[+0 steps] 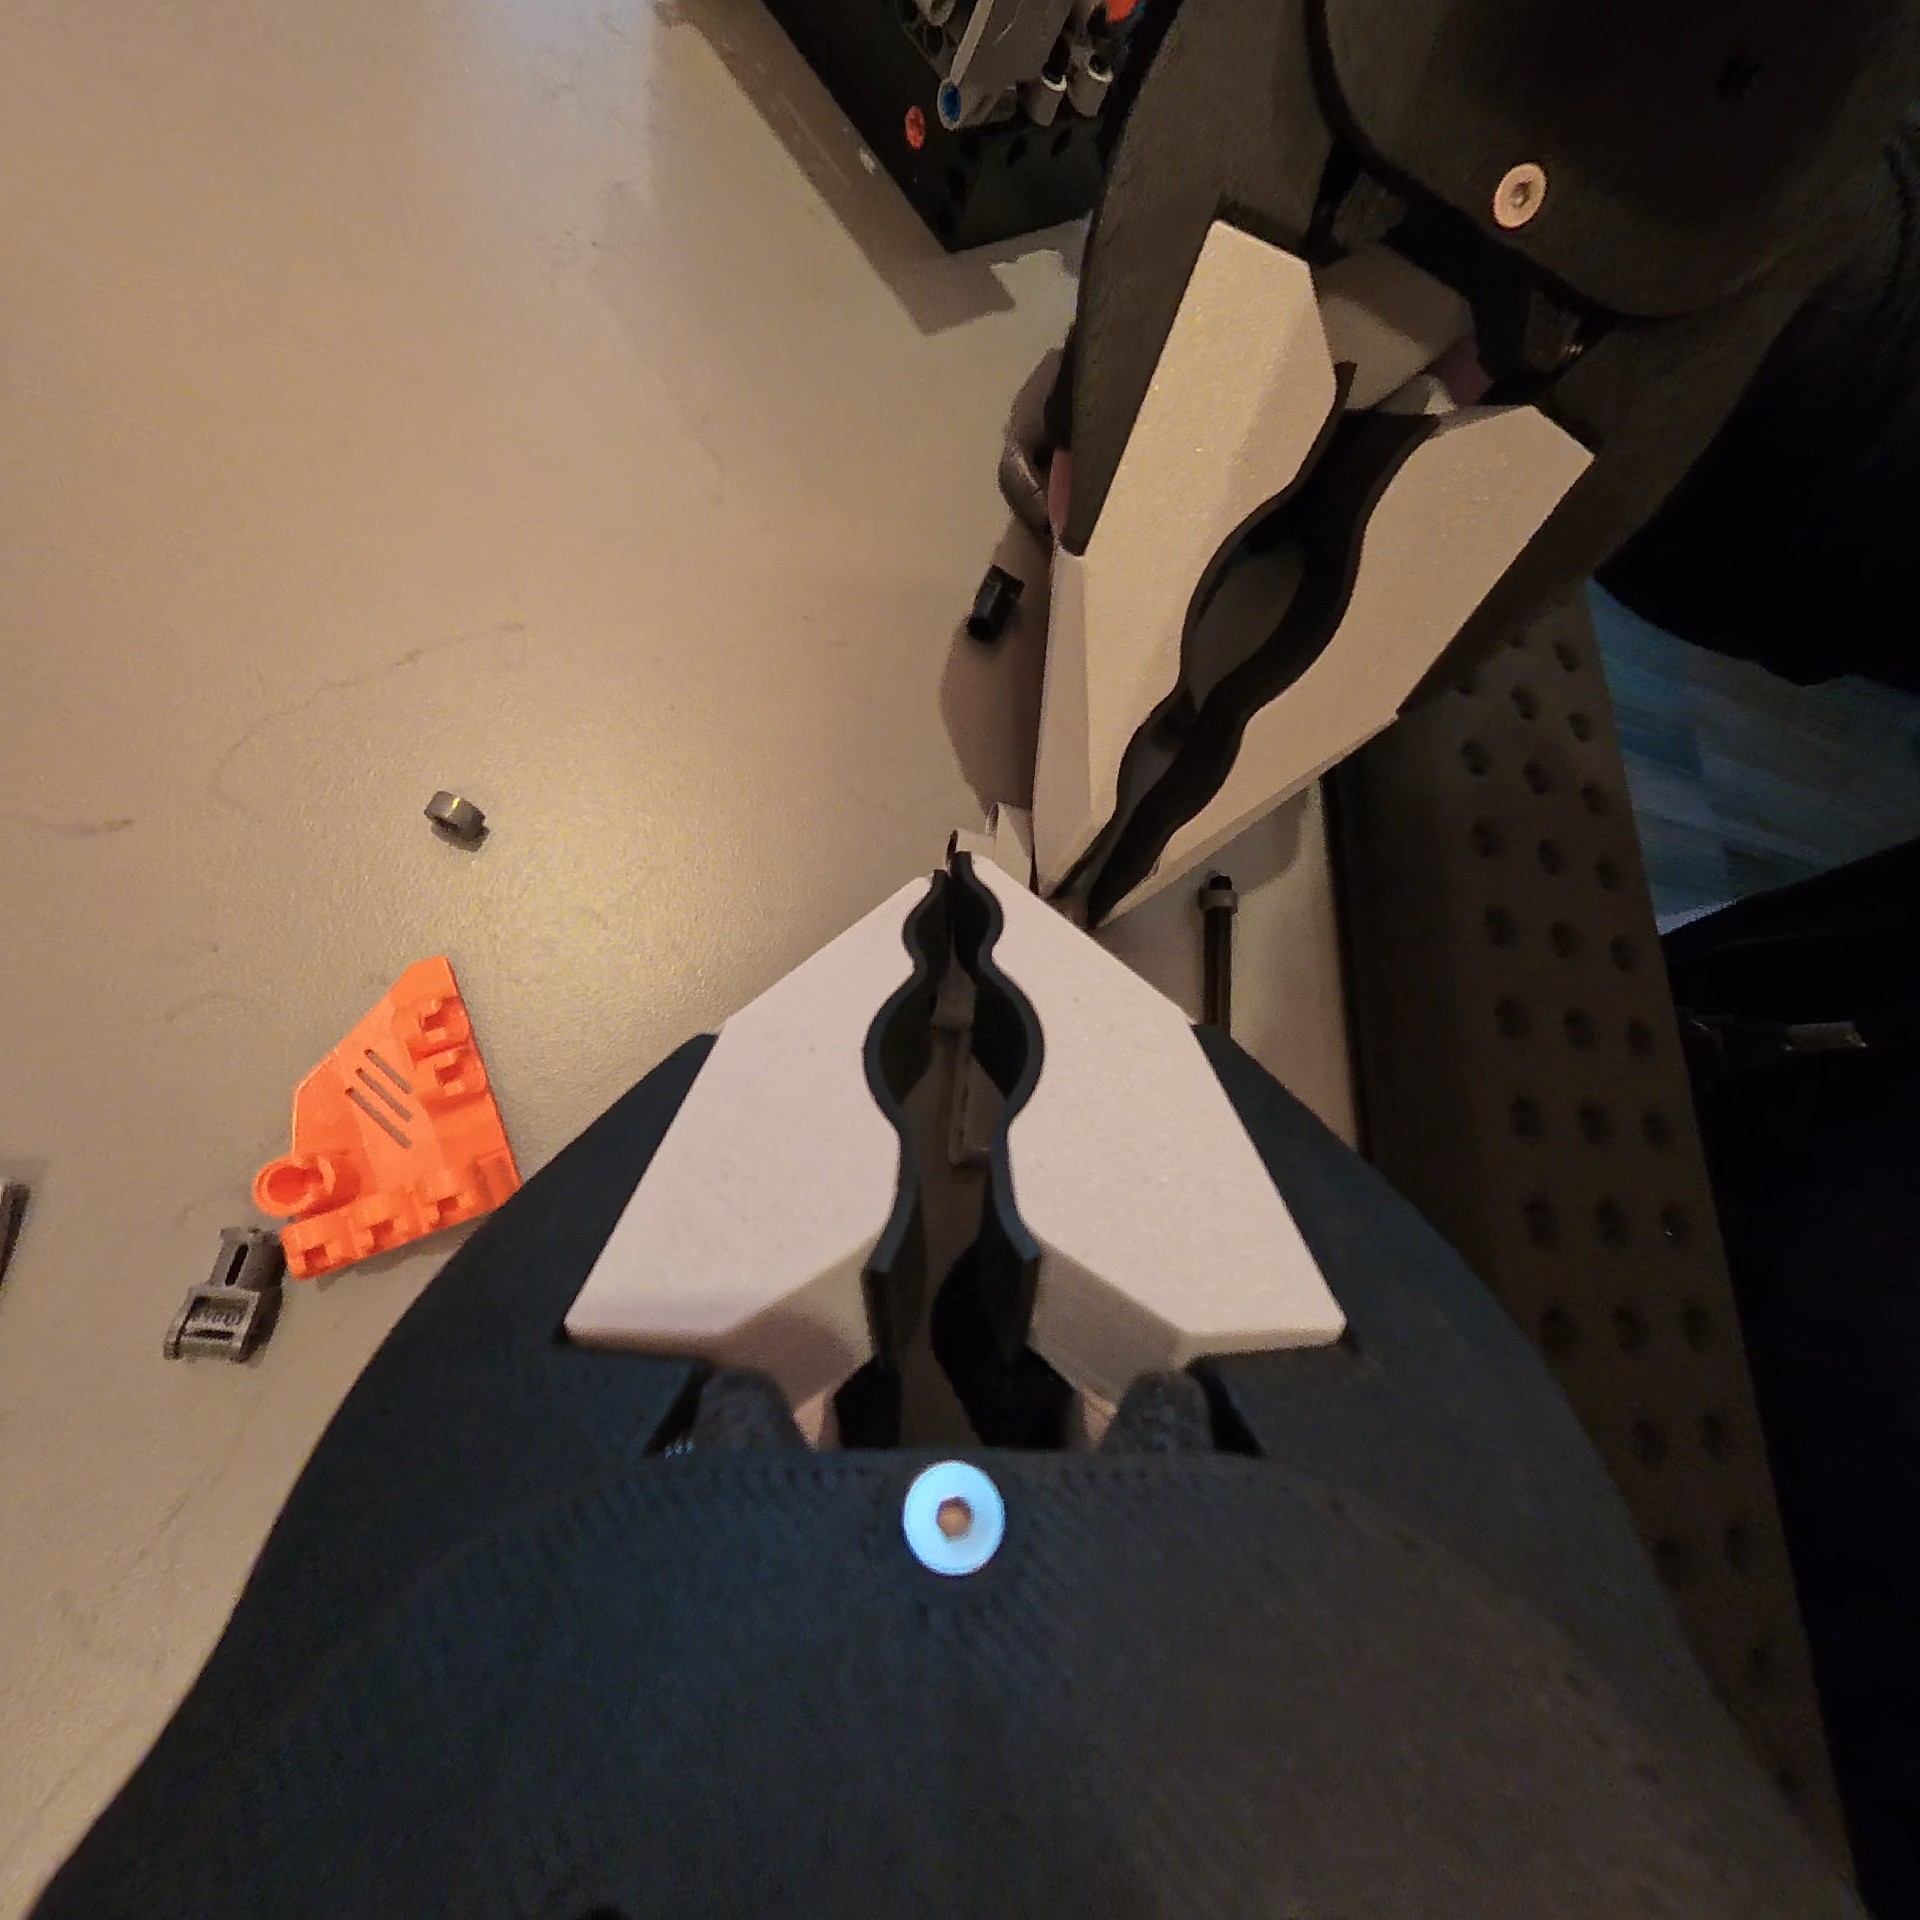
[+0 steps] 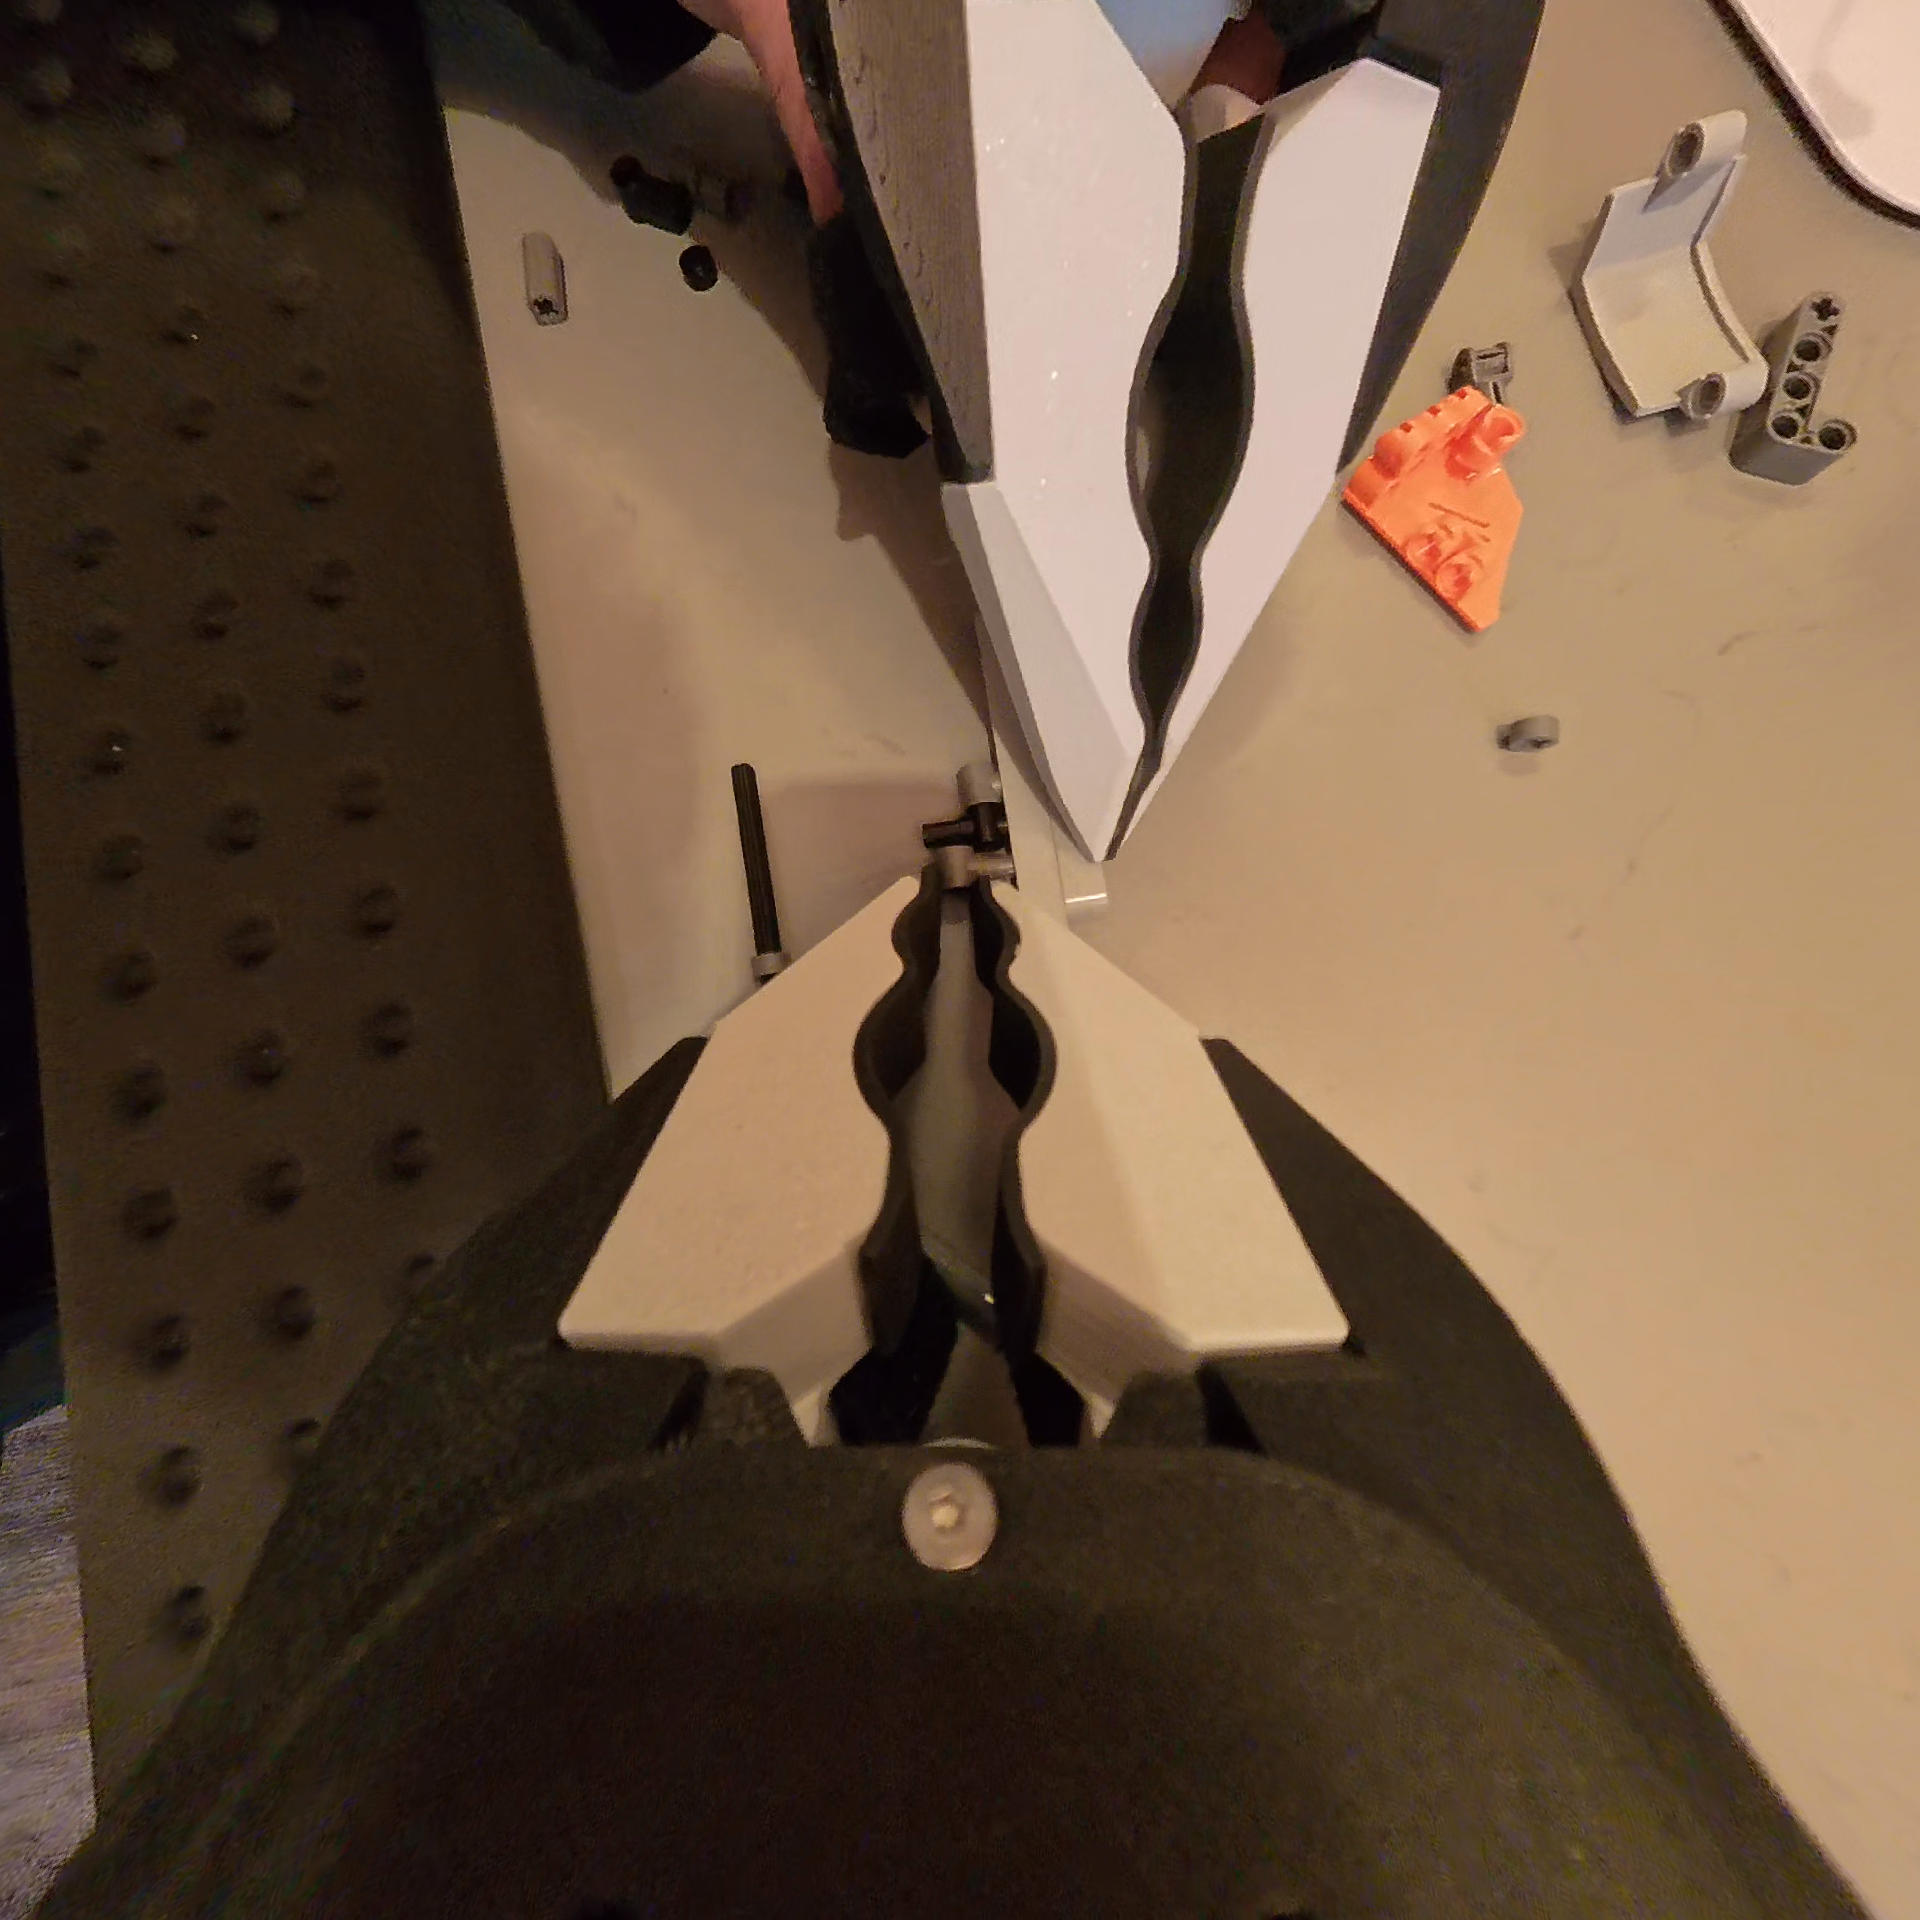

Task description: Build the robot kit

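My left gripper [image 1: 956, 873] is shut on a thin grey building-toy piece [image 1: 956, 1039] that runs along the gap between its fingers. It also shows in the right wrist view [image 2: 1114, 847], coming in from the top, with the light grey end of that piece [image 2: 1086, 888] sticking out below its tips. My right gripper [image 2: 961, 883] is shut on a small grey connector with a black pin [image 2: 971, 826]. It enters the left wrist view [image 1: 1081, 904] from the upper right. The two grippers meet tip to tip just above the table, their pieces close together or touching.
An orange panel [image 1: 390, 1122] [image 2: 1439, 499], a grey bush [image 1: 455, 816] [image 2: 1527, 732] and a black axle [image 1: 1216, 945] [image 2: 758, 873] lie on the beige table. A curved grey panel [image 2: 1662, 312] and an L-shaped beam [image 2: 1792, 405] lie farther off. A dark studded mat [image 2: 229, 727] borders one side. A black parts tray [image 1: 987, 156] stands at the far edge. Left and right tips are no more than a few centimetres apart.
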Available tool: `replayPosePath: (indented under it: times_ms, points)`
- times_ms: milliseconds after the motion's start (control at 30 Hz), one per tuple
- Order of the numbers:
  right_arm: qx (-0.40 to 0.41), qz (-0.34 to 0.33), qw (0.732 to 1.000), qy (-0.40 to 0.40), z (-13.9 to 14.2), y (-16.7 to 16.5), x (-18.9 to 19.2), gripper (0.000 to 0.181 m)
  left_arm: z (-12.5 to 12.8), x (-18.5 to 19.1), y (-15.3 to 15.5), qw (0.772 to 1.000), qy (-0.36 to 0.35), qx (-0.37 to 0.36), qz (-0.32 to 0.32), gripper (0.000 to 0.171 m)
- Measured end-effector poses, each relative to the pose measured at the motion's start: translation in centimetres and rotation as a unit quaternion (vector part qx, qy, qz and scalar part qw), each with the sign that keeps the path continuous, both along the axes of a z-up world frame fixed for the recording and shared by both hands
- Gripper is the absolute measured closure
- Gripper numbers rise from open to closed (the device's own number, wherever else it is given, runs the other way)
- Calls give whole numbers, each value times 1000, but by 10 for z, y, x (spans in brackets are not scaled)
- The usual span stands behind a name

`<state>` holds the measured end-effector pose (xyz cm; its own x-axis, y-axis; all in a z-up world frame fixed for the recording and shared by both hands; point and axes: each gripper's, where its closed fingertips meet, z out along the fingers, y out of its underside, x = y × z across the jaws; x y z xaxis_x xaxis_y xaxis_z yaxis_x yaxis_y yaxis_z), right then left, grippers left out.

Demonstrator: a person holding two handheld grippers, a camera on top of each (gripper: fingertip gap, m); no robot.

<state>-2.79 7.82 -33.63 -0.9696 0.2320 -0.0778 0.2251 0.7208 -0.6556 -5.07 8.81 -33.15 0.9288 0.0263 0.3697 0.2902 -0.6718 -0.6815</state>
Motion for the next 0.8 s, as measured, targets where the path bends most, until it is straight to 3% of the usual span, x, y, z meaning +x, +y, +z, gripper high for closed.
replayPosePath:
  times_ms: [567,800]
  points:
    - [-2,-2,999,38,7,9,0,166,2,1,-2,1000,1,-1,-16,171]
    - [3,1,999,38,8,16,5,162,10,3,-15,999,9,-14,-33,159]
